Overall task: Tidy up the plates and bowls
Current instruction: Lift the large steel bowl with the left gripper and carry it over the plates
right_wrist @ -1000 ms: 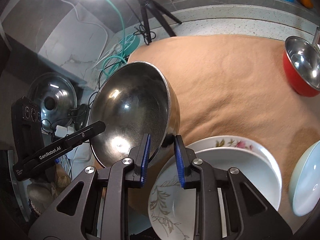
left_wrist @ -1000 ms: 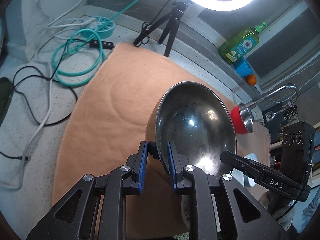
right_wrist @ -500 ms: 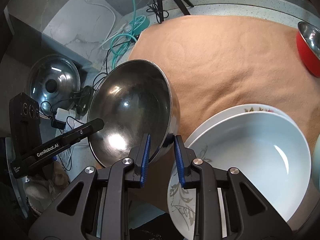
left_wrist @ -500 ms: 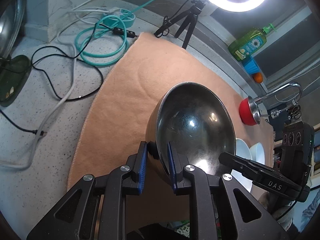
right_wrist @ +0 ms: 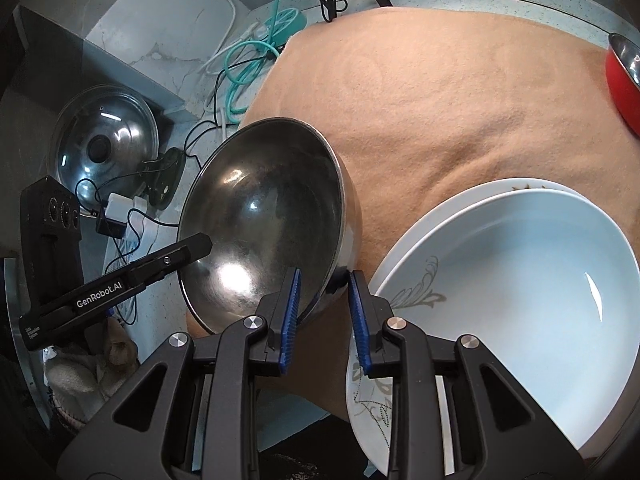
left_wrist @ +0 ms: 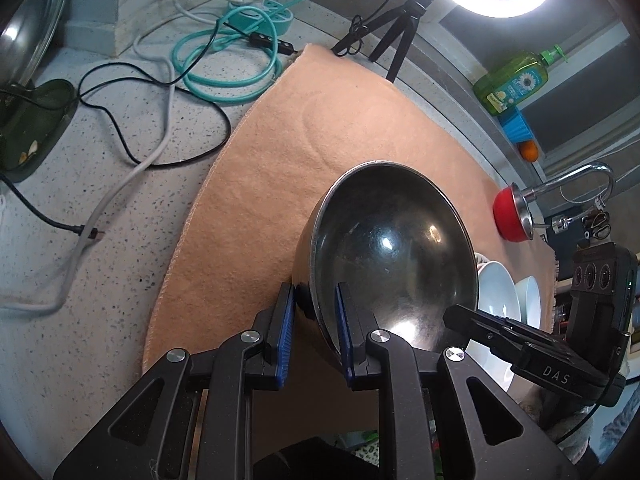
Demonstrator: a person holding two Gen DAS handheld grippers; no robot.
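Note:
A large steel bowl (left_wrist: 394,248) hangs over the orange cloth (left_wrist: 280,184), gripped by both grippers. My left gripper (left_wrist: 316,304) is shut on its near-left rim, one pad inside and one outside. My right gripper (right_wrist: 323,290) is shut on the opposite rim of the same steel bowl (right_wrist: 264,220). To the right of the bowl a white bowl (right_wrist: 520,280) rests on a floral plate (right_wrist: 404,300). A red bowl with a steel inside (left_wrist: 512,216) sits at the cloth's far right edge. A further pale bowl (left_wrist: 530,300) shows behind the white one in the left wrist view.
Teal and white cables (left_wrist: 224,64) and a power strip lie on the speckled counter (left_wrist: 100,200) left of the cloth. A ring light on a tripod (left_wrist: 400,24) stands at the back. A pot lid (right_wrist: 104,136), a soap bottle (left_wrist: 512,84) and a tap (left_wrist: 576,180) edge the area.
Both grippers carried the steel bowl left and a little lower over the cloth. The white bowl and floral plate now lie further right of it in the right wrist view.

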